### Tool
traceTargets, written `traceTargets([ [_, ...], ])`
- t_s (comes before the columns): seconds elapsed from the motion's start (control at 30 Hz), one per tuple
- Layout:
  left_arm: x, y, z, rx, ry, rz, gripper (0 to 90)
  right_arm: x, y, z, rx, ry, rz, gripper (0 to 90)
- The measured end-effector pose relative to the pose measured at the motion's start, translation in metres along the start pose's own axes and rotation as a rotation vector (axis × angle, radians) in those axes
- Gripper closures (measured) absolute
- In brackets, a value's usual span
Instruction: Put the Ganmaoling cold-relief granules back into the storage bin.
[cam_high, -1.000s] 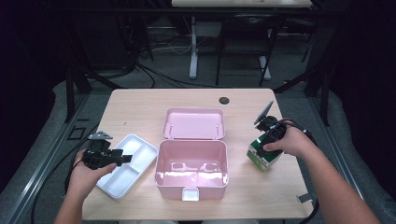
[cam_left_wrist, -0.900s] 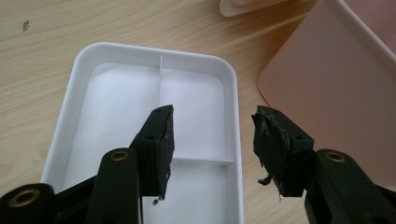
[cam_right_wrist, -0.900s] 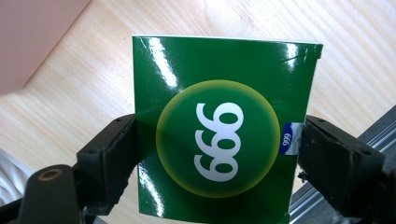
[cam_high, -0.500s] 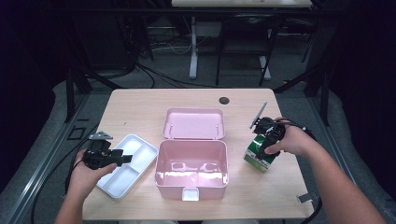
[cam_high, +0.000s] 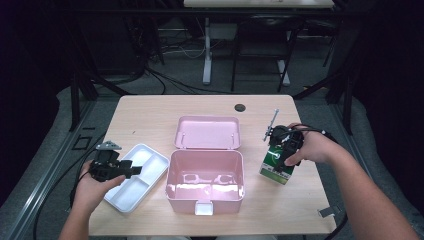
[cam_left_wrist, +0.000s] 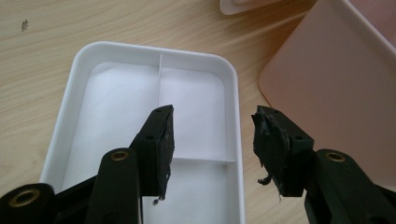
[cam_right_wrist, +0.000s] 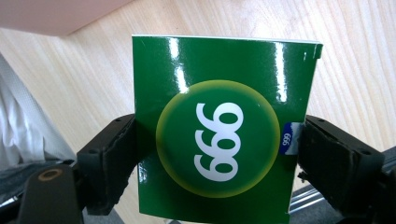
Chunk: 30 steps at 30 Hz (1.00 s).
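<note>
The green box (cam_right_wrist: 224, 130) sits clamped between the jaws of my right gripper (cam_right_wrist: 219, 158), one pad pressed on each of its side edges. Its glossy face shows a yellow-rimmed circle with white digits. In the high view the green box (cam_high: 276, 165) is tilted in my right gripper (cam_high: 282, 150); I cannot tell whether its lower end touches the wood. It is on the right side of the table (cam_high: 150, 112), just beside the pink case (cam_high: 205, 182) and apart from it.

My left gripper (cam_left_wrist: 212, 140) has its jaws apart, holding nothing. They hover over the white tray (cam_left_wrist: 84, 93), whose inner dividers split it into compartments. In the high view my left gripper (cam_high: 112, 165) is over the tray's left edge, and the white tray (cam_high: 142, 175) lies flat on the table just left of the pink case. The case stands open, its lid (cam_high: 209, 132) laid back toward the far side.
</note>
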<state>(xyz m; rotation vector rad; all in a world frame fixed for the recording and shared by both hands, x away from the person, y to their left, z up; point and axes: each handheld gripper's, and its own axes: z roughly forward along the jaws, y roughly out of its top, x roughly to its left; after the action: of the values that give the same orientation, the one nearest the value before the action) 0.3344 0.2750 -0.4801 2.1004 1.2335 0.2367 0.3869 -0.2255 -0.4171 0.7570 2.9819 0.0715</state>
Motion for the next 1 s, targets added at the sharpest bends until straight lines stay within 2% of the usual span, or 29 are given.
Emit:
traceTargets([
  [0.27,0.000,0.000,0.000,0.000,-0.005,0.000,48.4,0.000,0.000,-0.016,-0.023,-0.002,-0.010,16.4],
  [0.5,0.000,0.000,0.000,0.000,-0.006,0.000,48.4,0.003,0.003,-0.031,-0.020,-0.009,-0.031,16.4],
  [0.6,0.000,0.000,0.000,-0.001,-0.006,-0.001,48.4,0.004,0.005,-0.037,-0.019,0.002,-0.025,16.4],
  [1.0,0.001,0.000,0.000,-0.003,-0.006,-0.002,48.4,0.020,0.022,-0.059,-0.035,-0.007,-0.077,16.4],
])
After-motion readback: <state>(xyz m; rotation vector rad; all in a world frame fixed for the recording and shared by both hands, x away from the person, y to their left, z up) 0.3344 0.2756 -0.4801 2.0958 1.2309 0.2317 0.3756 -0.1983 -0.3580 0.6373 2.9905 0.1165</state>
